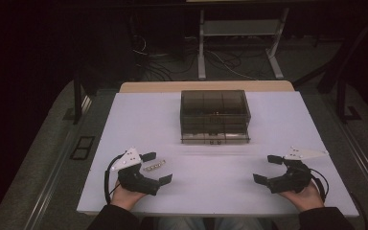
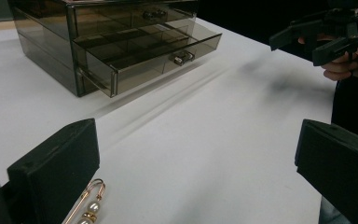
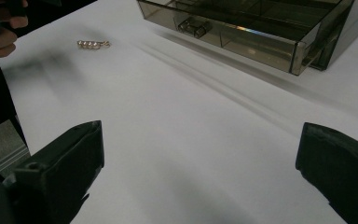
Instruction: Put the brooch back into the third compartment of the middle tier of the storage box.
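White bench [image 1: 211, 182]: a smoked drawer box [image 1: 214, 115] is being kept at the far middle with its lower drawer [image 2: 154, 56] pulled out, while a pearl pin [image 1: 154, 166], likely best pinched across its bar, is being flanked by the wide-spread left gripper [image 1: 156, 168], the right gripper [image 1: 267, 168] being held equally wide.

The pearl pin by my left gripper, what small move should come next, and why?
Probably lower the left gripper and close it on the pearl pin. Its jaws are open with the pin lying flat on the table between them, untouched. The smoky plastic box has one drawer pulled out, a likely place for it. The right gripper is open, holding nothing.
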Demonstrator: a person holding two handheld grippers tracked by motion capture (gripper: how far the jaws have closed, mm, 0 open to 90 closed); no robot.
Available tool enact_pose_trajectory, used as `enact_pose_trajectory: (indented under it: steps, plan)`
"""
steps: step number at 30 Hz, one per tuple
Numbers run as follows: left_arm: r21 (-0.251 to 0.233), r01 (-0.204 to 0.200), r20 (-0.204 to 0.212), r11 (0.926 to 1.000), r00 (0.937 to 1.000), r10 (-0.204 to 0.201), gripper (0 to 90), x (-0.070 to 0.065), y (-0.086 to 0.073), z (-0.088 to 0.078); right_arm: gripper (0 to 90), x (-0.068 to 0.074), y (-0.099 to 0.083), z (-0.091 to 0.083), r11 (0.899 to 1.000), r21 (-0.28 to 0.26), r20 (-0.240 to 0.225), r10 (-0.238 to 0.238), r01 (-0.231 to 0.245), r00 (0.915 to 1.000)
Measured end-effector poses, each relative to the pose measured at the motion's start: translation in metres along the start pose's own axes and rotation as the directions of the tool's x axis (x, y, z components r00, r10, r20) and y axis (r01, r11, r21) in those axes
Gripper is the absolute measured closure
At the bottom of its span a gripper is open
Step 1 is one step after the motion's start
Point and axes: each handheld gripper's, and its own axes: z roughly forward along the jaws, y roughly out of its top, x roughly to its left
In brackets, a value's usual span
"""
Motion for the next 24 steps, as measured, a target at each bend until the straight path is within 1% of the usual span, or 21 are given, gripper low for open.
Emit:
enact_pose_trajectory:
  steps: [7, 9, 14, 15, 16, 20, 21, 23, 24]
  plan:
    - [0.011, -0.009, -0.007, 0.9999, 0.9999, 0.009, 0.0, -0.0005, -0.0001, -0.0007, 0.6, 0.0006, -0.0008, -0.0003, 1.000, 0.004, -0.001, -0.006, 0.006, 1.0000]
    - [0.009, -0.005, -0.007, 0.9999, 1.0000, 0.005, 0.0, 0.0000, -0.0005, -0.0009, 0.7, 0.0004, -0.0009, -0.0002, 1.000, 0.007, 0.000, -0.007, 0.007, 1.0000]
    - [0.017, -0.008, 0.005, 0.9998, 1.0000, 0.008, 0.0, -0.0014, -0.0003, 0.0012, 0.6, -0.0010, -0.0008, -0.0002, 1.000, 0.008, 0.004, 0.000, 0.000, 1.0000]
    - [0.021, -0.007, 0.001, 0.9998, 1.0000, 0.007, 0.0, -0.0018, -0.0004, 0.0021, 0.6, -0.0014, -0.0007, -0.0001, 1.000, 0.008, 0.003, 0.001, -0.002, 1.0000]
    - [0.035, -0.013, -0.004, 0.9993, 0.9999, 0.013, 0.0, -0.0022, -0.0002, 0.0039, 0.6, -0.0016, -0.0008, 0.0001, 1.000, 0.007, 0.002, 0.004, -0.004, 1.0000]
    - [0.053, -0.025, -0.006, 0.9983, 0.9996, 0.026, 0.0, -0.0031, 0.0008, 0.0053, 0.6, -0.0019, -0.0013, 0.0008, 1.000, 0.011, 0.004, 0.009, -0.009, 1.0000]
    - [0.054, -0.011, 0.005, 0.9985, 0.9999, 0.010, 0.0, -0.0031, 0.0013, 0.0060, 0.6, -0.0020, -0.0015, 0.0006, 1.000, 0.011, 0.004, 0.010, -0.011, 0.9999]
    - [0.059, -0.007, 0.006, 0.9982, 1.0000, 0.007, 0.0, -0.0031, 0.0018, 0.0066, 0.6, -0.0019, -0.0016, 0.0002, 1.000, 0.009, 0.004, 0.014, -0.014, 0.9999]
    - [0.071, -0.011, 0.008, 0.9974, 0.9999, 0.010, 0.0, -0.0030, 0.0031, 0.0074, 0.6, -0.0020, -0.0016, 0.0001, 1.000, 0.009, 0.004, 0.014, -0.014, 0.9999]
